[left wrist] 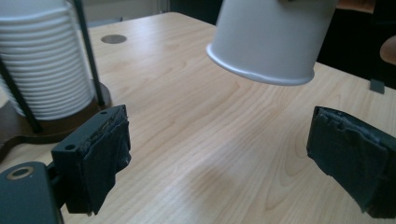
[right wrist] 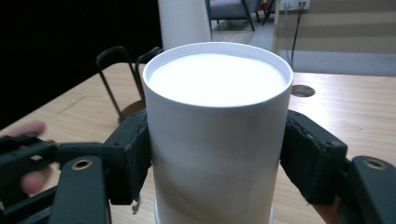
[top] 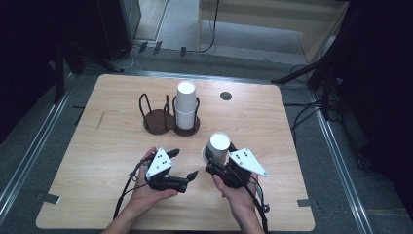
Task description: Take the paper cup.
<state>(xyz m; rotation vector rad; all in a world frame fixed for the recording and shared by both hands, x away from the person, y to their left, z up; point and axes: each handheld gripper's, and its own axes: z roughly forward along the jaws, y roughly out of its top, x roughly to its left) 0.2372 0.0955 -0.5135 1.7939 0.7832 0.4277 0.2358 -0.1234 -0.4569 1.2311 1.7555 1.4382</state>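
The left gripper [top: 184, 163] lay near the table's [top: 97, 161] front edge, left of centre, its jaws spread wide with nothing between them. In the left gripper view the two padded fingers [left wrist: 100, 161] stood well apart over bare wood, and no pad touched anything. The left hand [top: 146, 187] came in from the front edge and cupped the gripper from beneath, the grey three-cornered plate facing up and the jaws pointing across the surface toward the right gripper.

Just to its right, the right gripper [top: 217, 161] pinched a white paper cup [top: 218, 147] turned upside down, its closed base up and its wide rim down. The right gripper view showed the cup [right wrist: 215, 140] between both pads, each pressed against the cup's side wall. In the left gripper view the cup's rim [left wrist: 261, 70] hung tilted above the wood, clear of the surface. The right hand [top: 238, 192] rose from the front edge, right of centre, gripping the tool from below with the jaws aimed toward the far edge.

Toward the far edge, around the middle of the table, stood a dark two-ring cup holder [top: 158, 122]. Its right ring held a stack of white paper cups [top: 185, 105], upside down; its left ring was bare.
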